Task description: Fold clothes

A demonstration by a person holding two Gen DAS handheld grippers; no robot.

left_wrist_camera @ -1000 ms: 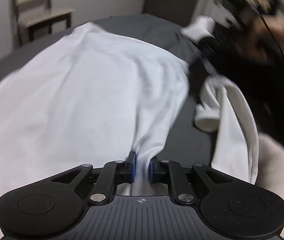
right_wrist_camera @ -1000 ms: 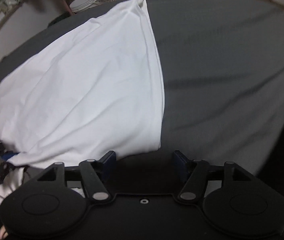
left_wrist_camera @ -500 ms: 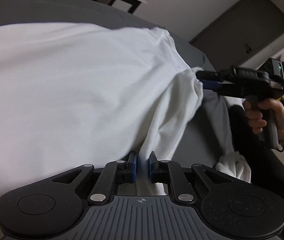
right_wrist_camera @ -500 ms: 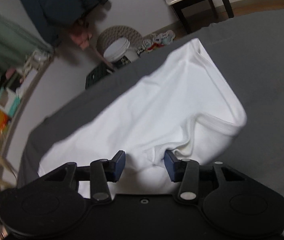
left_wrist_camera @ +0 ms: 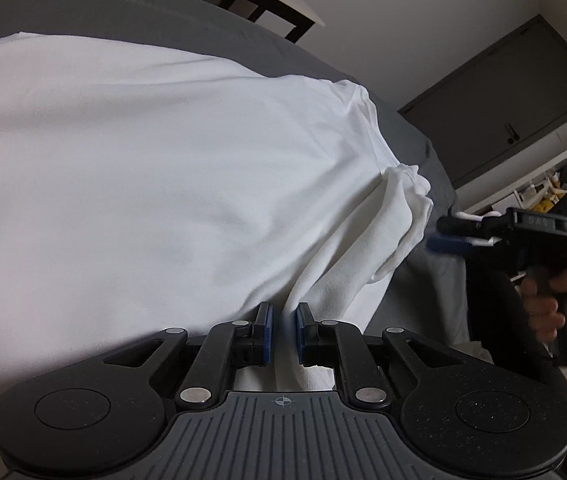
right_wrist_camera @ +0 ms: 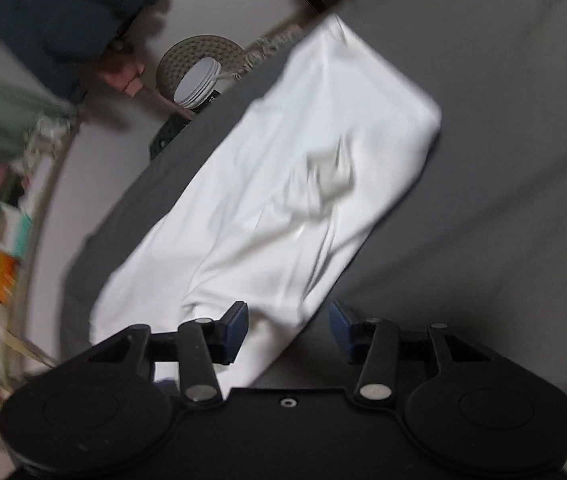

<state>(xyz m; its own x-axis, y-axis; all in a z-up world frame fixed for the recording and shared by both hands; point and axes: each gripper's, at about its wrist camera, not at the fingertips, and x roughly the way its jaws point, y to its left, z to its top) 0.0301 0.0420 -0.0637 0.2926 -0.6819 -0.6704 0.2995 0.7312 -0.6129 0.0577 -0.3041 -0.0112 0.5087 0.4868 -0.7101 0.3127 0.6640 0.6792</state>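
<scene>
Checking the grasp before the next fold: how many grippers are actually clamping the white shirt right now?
1. The left gripper is shut on the shirt at its near edge. The right gripper is open, with cloth lying loose between its fingers; the left view shows it apart from the shirt.

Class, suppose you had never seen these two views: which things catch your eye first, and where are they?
The big white garment spread over the grey bed fills most of both views. At the bottom of the left wrist view the left gripper pinches a fold of it. To the right, the right gripper, held in a hand, hangs open beside the bunched edge.
</scene>
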